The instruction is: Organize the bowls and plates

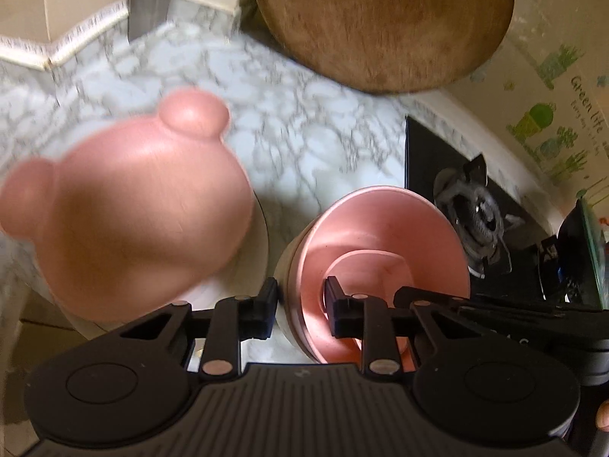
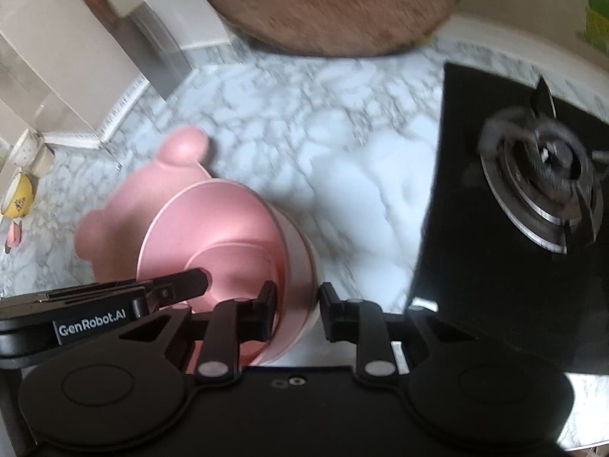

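A stack of pink bowls (image 1: 380, 243) stands on the marble counter, seen also in the right wrist view (image 2: 228, 228). My left gripper (image 1: 300, 310) is shut on the stack's left rim, one finger inside and one outside. My right gripper (image 2: 297, 312) is shut on the stack's right rim the same way. A pink bear-shaped plate (image 1: 141, 213) with two round ears lies to the left of the stack on a white plate (image 1: 255, 266); it also shows in the right wrist view (image 2: 125, 205), partly behind the stack.
A round wooden board (image 1: 384, 19) leans at the back. A black gas hob (image 2: 533, 175) with a burner lies to the right. A knife block (image 2: 160, 49), cups (image 2: 30, 152) and a yellow mug (image 2: 19, 194) stand at the left. A green-printed wall sheet (image 1: 559, 114) is at the right.
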Available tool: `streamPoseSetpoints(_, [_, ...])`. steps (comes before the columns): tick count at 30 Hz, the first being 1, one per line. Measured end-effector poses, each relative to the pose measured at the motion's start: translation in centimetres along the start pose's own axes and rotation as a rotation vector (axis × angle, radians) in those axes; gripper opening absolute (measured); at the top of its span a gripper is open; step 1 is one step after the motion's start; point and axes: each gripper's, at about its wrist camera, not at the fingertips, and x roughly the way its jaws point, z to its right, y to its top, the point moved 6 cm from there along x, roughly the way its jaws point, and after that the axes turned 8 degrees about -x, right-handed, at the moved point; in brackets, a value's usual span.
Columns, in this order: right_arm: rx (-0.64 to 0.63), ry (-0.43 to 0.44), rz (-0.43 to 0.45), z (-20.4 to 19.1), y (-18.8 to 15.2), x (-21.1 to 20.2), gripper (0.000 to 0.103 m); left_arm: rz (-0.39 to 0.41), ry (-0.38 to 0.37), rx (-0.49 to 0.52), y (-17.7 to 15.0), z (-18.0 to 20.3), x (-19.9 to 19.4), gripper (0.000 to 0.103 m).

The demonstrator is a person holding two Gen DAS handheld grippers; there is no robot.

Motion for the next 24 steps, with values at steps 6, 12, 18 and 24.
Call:
streamPoseSetpoints(6, [-0.044, 0.013, 0.028, -3.4, 3.5, -0.3, 0.024, 0.041, 0.035, -0.01, 3.4, -1.8, -2.3, 0.025])
streamPoseSetpoints(12, [-0.092, 0.055, 0.021, -7.8, 5.9, 1.6, 0.024, 0.073, 0.095, -0.053, 6.0, -5.7, -4.1, 0.025])
streamPoseSetpoints(18, [-0.106, 0.081, -0.03, -10.9, 6.6, 4.8, 0.024, 0.049, 0.135, -0.085, 7.1, -9.6, -3.4, 0.025])
streamPoseSetpoints(24, [-0.1, 0.076, -0.085, -12.0, 6.6, 7.1, 0.024, 0.009, 0.15, -0.088, 7.3, -11.2, -1.8, 0.025])
